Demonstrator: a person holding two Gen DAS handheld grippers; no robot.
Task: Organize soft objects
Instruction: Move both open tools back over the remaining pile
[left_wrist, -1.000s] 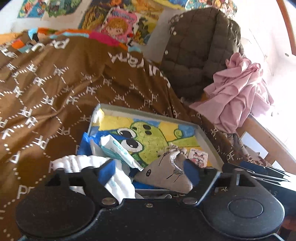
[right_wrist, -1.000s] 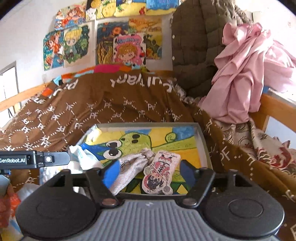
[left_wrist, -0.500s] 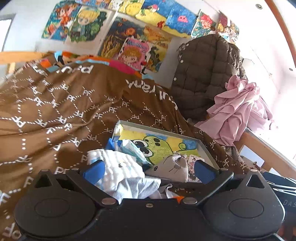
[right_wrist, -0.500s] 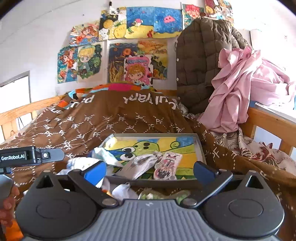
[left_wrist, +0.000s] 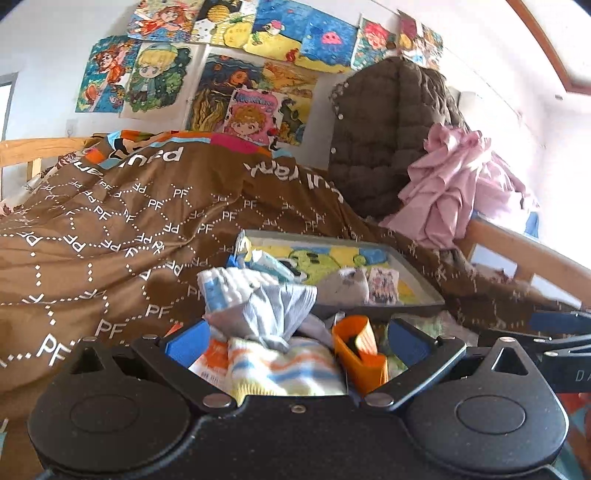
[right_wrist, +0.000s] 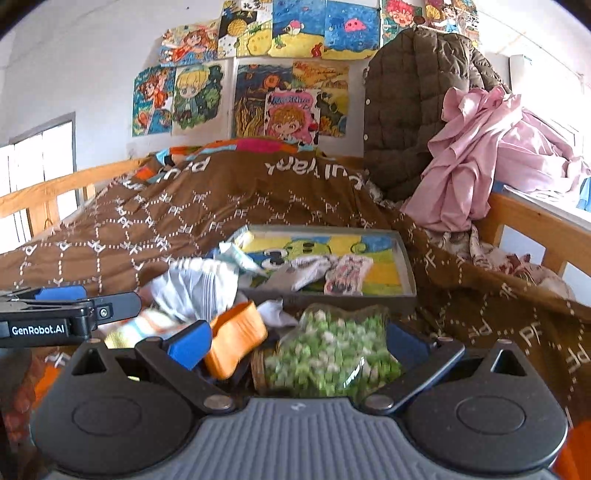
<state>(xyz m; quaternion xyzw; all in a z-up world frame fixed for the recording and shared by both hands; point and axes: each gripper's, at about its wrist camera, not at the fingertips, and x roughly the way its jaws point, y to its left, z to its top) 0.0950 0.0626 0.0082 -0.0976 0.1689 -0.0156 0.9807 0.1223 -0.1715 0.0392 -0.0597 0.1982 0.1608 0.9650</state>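
A grey tray (left_wrist: 413, 301) with a cartoon picture lies on the brown quilt (left_wrist: 110, 236). Inside it are a grey sock (left_wrist: 343, 284), a pink printed packet (left_wrist: 382, 284) and a white-blue packet (left_wrist: 266, 264). In front of the tray sits a heap: a grey striped cloth (left_wrist: 273, 310), a pastel striped cloth (left_wrist: 280, 365) and an orange piece (left_wrist: 358, 350). My left gripper (left_wrist: 297, 338) is open over this heap, holding nothing. My right gripper (right_wrist: 297, 343) is open too, above a green floral pouch (right_wrist: 332, 350) and the orange piece (right_wrist: 236, 339). The tray (right_wrist: 406, 258) lies beyond.
A brown quilted jacket (left_wrist: 388, 140) and pink clothes (left_wrist: 450, 188) hang at the back right over a wooden bed rail (left_wrist: 517, 254). Drawings cover the wall (right_wrist: 295, 74). The left gripper (right_wrist: 70, 314) shows at the left of the right wrist view.
Both grippers have drawn back from the tray and tilted up, so the heap in front of it now shows. Their jaws stand wider apart than one second ago.
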